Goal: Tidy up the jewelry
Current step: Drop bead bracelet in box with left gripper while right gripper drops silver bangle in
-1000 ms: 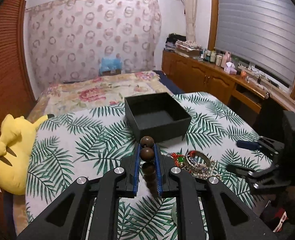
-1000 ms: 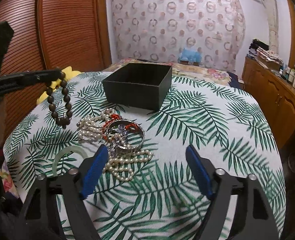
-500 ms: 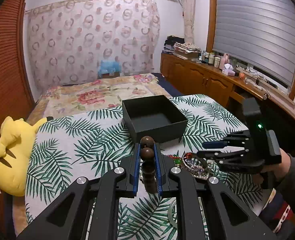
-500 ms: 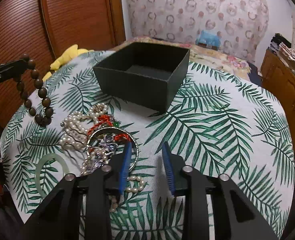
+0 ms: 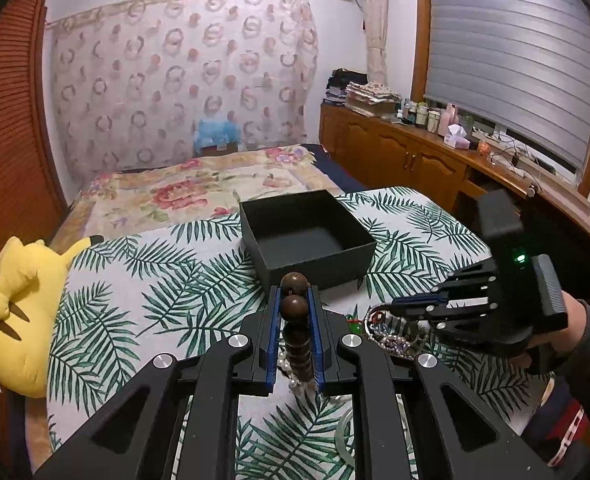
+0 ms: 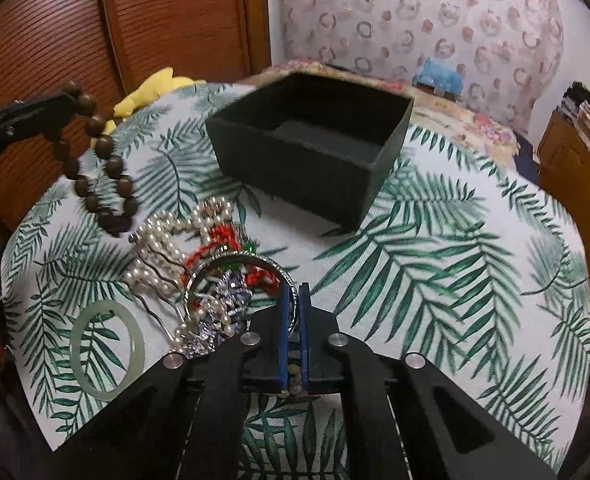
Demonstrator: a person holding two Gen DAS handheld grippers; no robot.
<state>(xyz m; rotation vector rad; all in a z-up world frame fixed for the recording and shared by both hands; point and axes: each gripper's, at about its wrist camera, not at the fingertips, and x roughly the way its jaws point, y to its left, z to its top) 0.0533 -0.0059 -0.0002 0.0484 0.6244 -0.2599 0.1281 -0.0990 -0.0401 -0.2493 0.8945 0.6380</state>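
Your palm-leaf surface (image 6: 435,280) carries the open black box (image 6: 311,152). Just in front of that box lies the tangled jewelry pile (image 6: 199,264), its lower strands hidden behind your right claw (image 6: 293,304), clamped on the silver bangle (image 6: 255,264). Left of the box, your left claw (image 5: 293,320) is clamped on the wooden bead bracelet (image 6: 103,160), hanging clear.

Dark open box (image 6: 315,152), square, upright on the leaf-print cloth, nothing visible inside. Brown wood-bead bracelet (image 6: 99,160) hangs as a loop off the cloth, left of the box, w/ top beads pinched up high (image 5: 295,300). Near the box front: tangled heap of pearl strands (image 6: 163,248), red cord bits & a silver bangle (image 6: 247,280) tilted w/ its near rim raised; pale green jade bangle (image 6: 105,344) flat, just left of the heap.
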